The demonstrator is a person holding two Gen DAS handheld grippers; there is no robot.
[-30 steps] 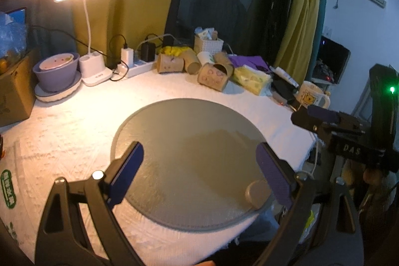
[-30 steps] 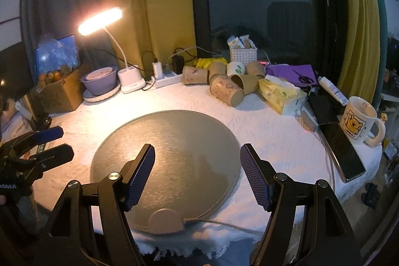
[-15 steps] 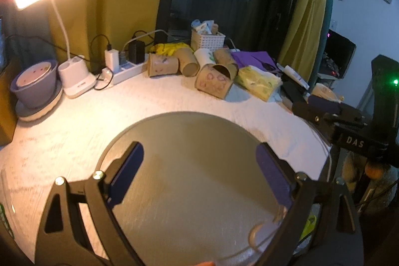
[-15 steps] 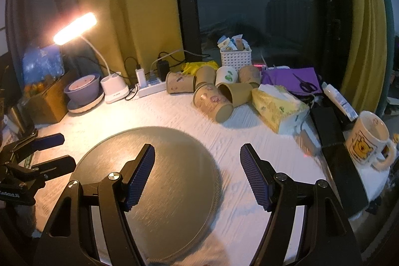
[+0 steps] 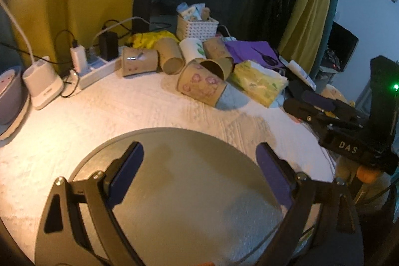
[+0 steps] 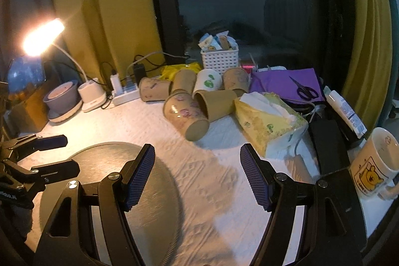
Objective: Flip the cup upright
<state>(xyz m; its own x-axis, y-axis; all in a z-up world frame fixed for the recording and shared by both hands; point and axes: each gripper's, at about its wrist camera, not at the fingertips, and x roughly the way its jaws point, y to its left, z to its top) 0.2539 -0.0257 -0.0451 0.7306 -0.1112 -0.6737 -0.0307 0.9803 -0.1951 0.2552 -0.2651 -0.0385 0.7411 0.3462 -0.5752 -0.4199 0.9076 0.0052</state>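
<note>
Several paper cups lie on their sides in a cluster at the back of the table. The nearest is a brown cup with purple prints (image 6: 185, 116), also in the left wrist view (image 5: 202, 86), its base toward me. A white cup with green print (image 6: 208, 82) lies behind it. My right gripper (image 6: 197, 175) is open and empty, short of the printed cup. My left gripper (image 5: 199, 172) is open and empty over the round grey mat (image 5: 174, 191). Each gripper shows from the side in the other's view (image 5: 321, 106) (image 6: 45, 153).
A yellow tissue pack (image 6: 269, 121) lies right of the cups, a bear mug (image 6: 374, 163) at far right, a black phone (image 6: 329, 141) between them. A white basket (image 6: 219, 61), power strip (image 6: 124, 94), lit desk lamp (image 6: 91, 96) and purple bowl (image 6: 62, 99) line the back.
Both grippers have moved forward over the table toward the cups. The right one has also swung right, off the grey mat. Both stay open.
</note>
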